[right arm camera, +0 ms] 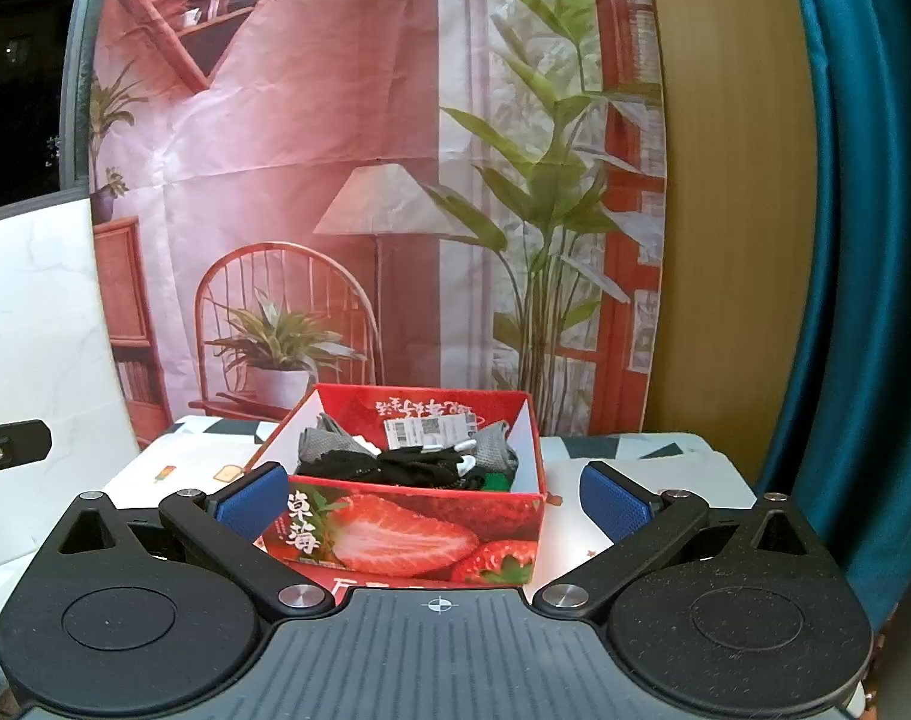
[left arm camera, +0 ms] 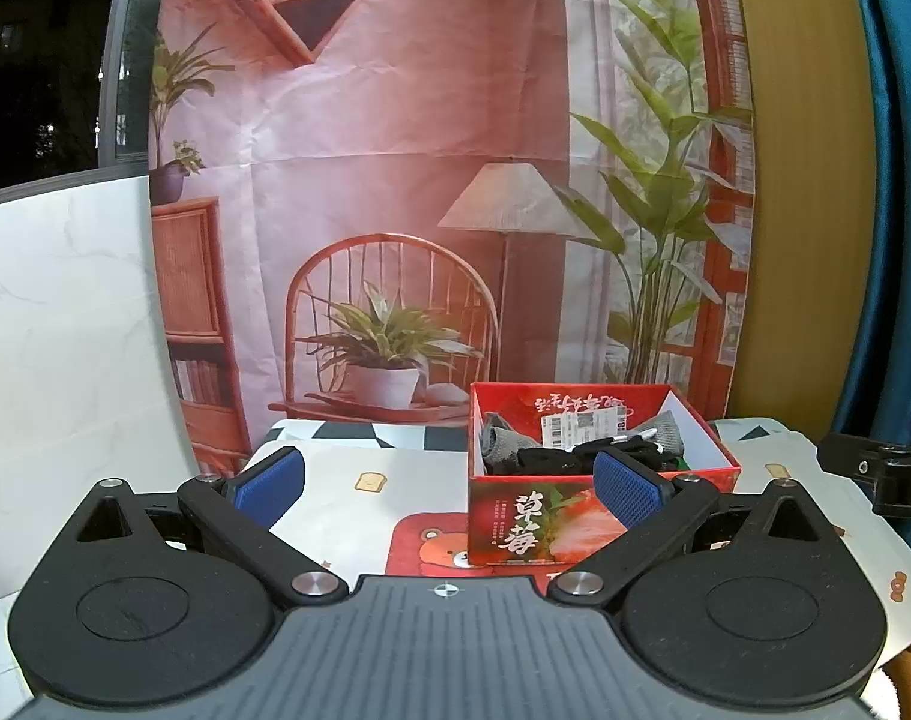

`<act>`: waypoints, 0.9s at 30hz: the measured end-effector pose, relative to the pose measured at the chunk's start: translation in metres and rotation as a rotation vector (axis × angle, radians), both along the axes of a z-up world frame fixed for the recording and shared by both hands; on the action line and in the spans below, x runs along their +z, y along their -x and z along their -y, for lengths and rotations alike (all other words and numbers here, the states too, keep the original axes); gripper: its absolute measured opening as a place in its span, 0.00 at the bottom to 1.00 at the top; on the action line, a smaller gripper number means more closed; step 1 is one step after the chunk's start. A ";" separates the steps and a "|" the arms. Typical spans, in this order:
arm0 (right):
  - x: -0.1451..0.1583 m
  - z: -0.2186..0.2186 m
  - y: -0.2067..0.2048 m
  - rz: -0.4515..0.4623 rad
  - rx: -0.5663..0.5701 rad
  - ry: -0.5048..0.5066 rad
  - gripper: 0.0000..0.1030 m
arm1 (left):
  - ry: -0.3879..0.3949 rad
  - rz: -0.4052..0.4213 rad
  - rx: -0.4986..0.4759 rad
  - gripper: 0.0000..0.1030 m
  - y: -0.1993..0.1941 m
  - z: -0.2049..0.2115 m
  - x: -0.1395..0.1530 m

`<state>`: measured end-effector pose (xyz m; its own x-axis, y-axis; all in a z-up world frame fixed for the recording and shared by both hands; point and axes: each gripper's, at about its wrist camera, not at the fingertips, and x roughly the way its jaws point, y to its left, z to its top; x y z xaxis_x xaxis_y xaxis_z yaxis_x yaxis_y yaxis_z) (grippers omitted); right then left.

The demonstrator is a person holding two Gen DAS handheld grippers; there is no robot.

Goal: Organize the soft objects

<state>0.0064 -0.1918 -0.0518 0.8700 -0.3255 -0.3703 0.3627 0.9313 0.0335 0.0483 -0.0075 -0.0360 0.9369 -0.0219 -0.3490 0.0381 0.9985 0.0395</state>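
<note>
Seen from both wrist cameras: 1 red strawberry box (right arm camera: 416, 531) standing open-topped on the patterned tablecloth (left arm camera: 347, 498), likely set there as the collecting bin. Piled inside, the soft objects: 2 grey knit pieces (right arm camera: 326, 441) showing, perhaps ends of 1 item, draped toward the side walls, and 1 black tangle of fabric (right arm camera: 407, 465) across the middle, exact count hard to tell. Left gripper (left arm camera: 446, 483) spread wide and empty, low beside the box; right gripper (right arm camera: 434, 495) likewise released, straddling the box front. Nothing soft visible outside the box, suggesting sorting close to done
</note>
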 end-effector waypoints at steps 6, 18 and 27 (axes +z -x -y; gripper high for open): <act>0.001 0.001 -0.001 0.000 -0.002 0.001 1.00 | 0.004 -0.003 0.002 1.00 0.000 -0.001 0.000; 0.001 0.001 -0.001 0.001 -0.003 0.001 1.00 | 0.004 -0.004 0.002 1.00 -0.001 -0.001 0.000; 0.000 0.002 0.000 0.001 -0.007 -0.001 1.00 | 0.004 -0.003 0.003 1.00 -0.001 -0.001 0.001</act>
<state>0.0069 -0.1940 -0.0515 0.8683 -0.3310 -0.3696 0.3689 0.9288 0.0348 0.0496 -0.0067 -0.0352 0.9359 -0.0201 -0.3516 0.0348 0.9988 0.0355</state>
